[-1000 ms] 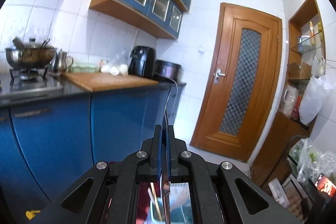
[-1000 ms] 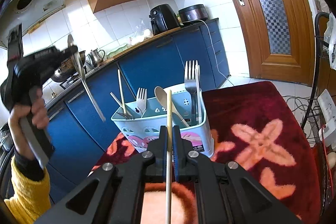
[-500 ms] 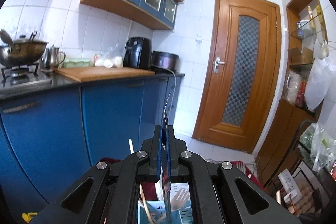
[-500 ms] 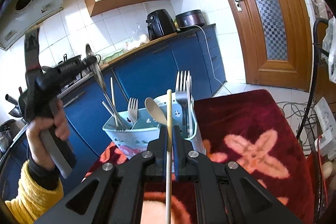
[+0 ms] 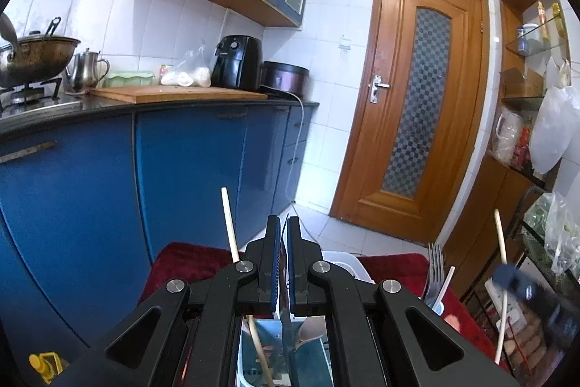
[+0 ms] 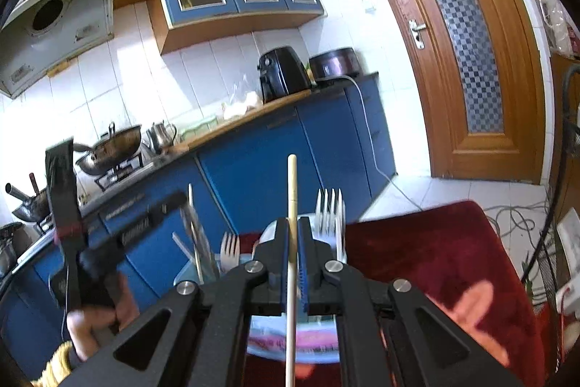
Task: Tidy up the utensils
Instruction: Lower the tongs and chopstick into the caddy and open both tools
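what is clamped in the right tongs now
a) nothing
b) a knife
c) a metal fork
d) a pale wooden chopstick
d: in the right wrist view a pale wooden chopstick runs straight up between the shut right tongs, while the forks stand behind in the utensil holder.

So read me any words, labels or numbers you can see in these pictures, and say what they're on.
No text can be read.
Left hand-held gripper: pale lettering along its side, too blurred.
Utensil holder: pink print on its front, too blurred.
Air fryer: small mark on its front, too small.
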`<state>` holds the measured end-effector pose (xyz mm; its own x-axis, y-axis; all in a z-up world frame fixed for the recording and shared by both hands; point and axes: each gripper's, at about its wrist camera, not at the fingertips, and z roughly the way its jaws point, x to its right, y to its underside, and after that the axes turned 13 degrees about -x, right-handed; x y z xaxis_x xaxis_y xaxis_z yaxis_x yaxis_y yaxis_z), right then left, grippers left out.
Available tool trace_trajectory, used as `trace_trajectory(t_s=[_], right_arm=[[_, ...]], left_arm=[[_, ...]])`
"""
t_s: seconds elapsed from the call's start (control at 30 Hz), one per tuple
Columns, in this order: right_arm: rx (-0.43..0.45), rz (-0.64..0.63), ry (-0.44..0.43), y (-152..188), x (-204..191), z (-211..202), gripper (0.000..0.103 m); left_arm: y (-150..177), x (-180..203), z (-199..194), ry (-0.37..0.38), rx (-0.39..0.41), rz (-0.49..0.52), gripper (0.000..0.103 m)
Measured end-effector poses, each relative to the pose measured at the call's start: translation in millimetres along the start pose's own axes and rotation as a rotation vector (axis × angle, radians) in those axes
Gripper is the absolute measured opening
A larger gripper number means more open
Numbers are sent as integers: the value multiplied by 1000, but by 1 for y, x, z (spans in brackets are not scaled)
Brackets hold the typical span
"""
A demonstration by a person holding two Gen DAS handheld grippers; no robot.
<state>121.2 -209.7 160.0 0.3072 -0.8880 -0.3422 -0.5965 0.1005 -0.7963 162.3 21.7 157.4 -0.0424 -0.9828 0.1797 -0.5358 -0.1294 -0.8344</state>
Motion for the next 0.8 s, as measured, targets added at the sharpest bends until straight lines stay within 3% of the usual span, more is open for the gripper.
trace_trajectory(t_s=[0.37,0.6,0.8], right_arm=[[143,-61,45,-35,-14,35,6],[207,-123,135,-24,-19,58,6],[215,-127,132,-8,-15,63,6]], left_arm=[[2,-4,2,22,-14,7,3],[3,-9,4,58,-42,4,3],[6,-4,1,60,-38,30,3]])
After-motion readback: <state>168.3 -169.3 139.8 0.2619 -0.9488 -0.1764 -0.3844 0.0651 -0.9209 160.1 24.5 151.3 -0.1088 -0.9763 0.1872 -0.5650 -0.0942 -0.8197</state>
